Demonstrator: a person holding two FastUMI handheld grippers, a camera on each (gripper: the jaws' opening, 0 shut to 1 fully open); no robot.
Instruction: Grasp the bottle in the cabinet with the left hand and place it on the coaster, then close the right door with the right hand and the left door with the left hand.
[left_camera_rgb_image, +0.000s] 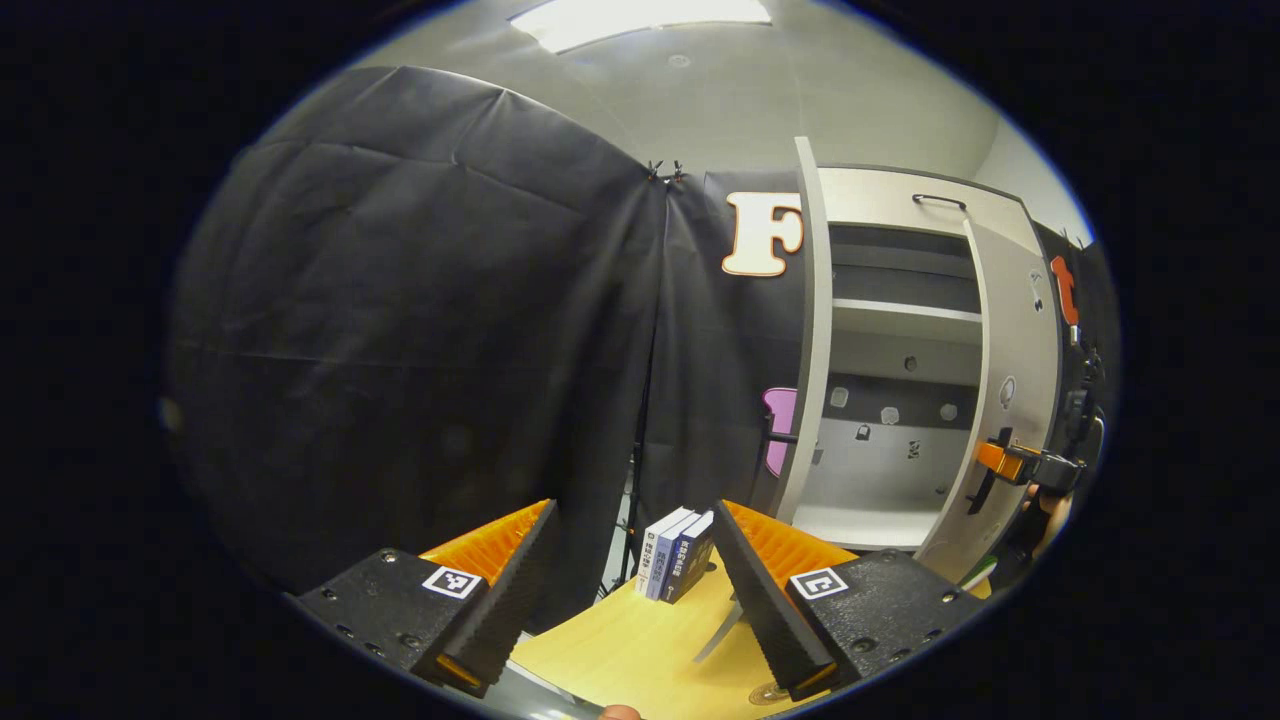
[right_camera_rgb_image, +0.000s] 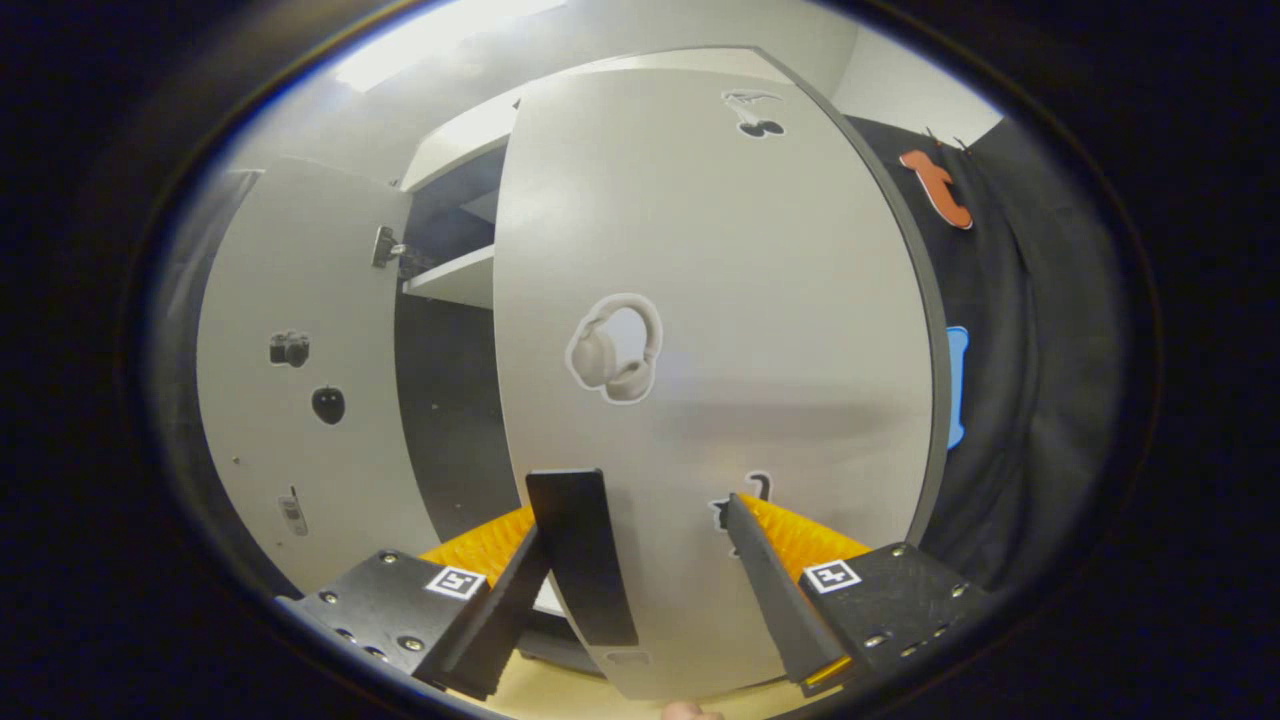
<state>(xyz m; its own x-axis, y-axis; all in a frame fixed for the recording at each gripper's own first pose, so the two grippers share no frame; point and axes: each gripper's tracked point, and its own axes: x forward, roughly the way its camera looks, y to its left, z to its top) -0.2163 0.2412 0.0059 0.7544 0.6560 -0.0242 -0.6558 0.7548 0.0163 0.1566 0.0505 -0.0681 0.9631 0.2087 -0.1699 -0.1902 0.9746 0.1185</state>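
Right gripper view — right tongs (right_camera_rgb_image: 640, 590) gape around the right door (right_camera_rgb_image: 720, 330); left tongs (left_camera_rgb_image: 630, 600) open, empty, over the bench (left_camera_rgb_image: 640, 650).

White cabinet (left_camera_rgb_image: 905, 200) stands on worktop (left_camera_rgb_image: 620, 650), both doors open. Right door (right_camera_rgb_image: 720, 330) has headphone sticker, swung partway. Left door (right_camera_rgb_image: 300, 370) wide open, small stickers on it.
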